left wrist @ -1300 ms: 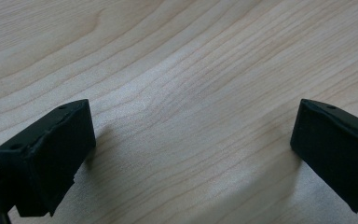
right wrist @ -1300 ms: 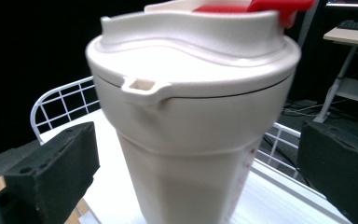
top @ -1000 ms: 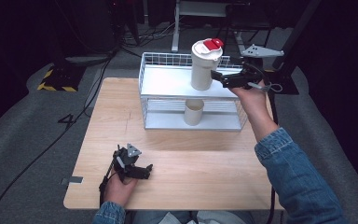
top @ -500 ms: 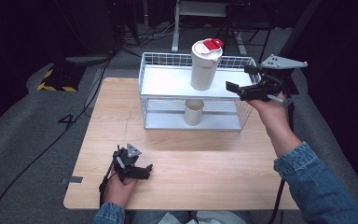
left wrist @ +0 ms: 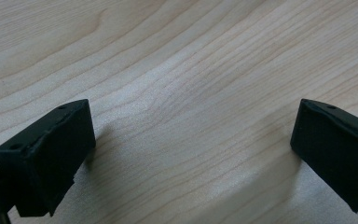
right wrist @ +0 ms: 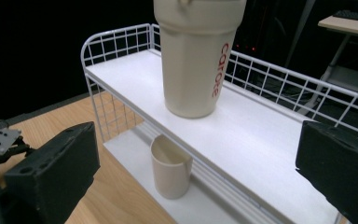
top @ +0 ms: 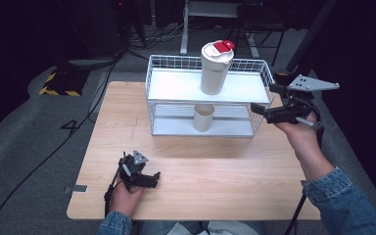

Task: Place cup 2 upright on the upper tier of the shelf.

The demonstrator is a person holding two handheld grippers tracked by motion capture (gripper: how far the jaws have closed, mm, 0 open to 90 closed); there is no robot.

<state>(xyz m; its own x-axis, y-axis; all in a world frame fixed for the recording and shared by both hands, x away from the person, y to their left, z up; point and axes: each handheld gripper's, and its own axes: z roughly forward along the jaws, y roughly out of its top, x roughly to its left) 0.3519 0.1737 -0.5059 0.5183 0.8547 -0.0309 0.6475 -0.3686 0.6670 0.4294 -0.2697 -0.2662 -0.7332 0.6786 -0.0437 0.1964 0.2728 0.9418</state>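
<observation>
Reads "caroe" in red down the cream tumbler [right wrist: 198,56] (top shelf of wire rack [right wrist: 279,140]), right gripper [right wrist: 196,172] and left gripper [left wrist: 191,154] both spread apart.

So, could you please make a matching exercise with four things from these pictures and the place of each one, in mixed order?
Things:
1. tall cream tumbler
2. small cream cup
3. left gripper
4. right gripper

Places:
A. low on the wooden table, near its front edge
B. top shelf of the white wire rack
C. raised in the air at the right end of the rack
D. bottom shelf of the rack

Pairs: 1-B, 2-D, 3-A, 4-C
</observation>
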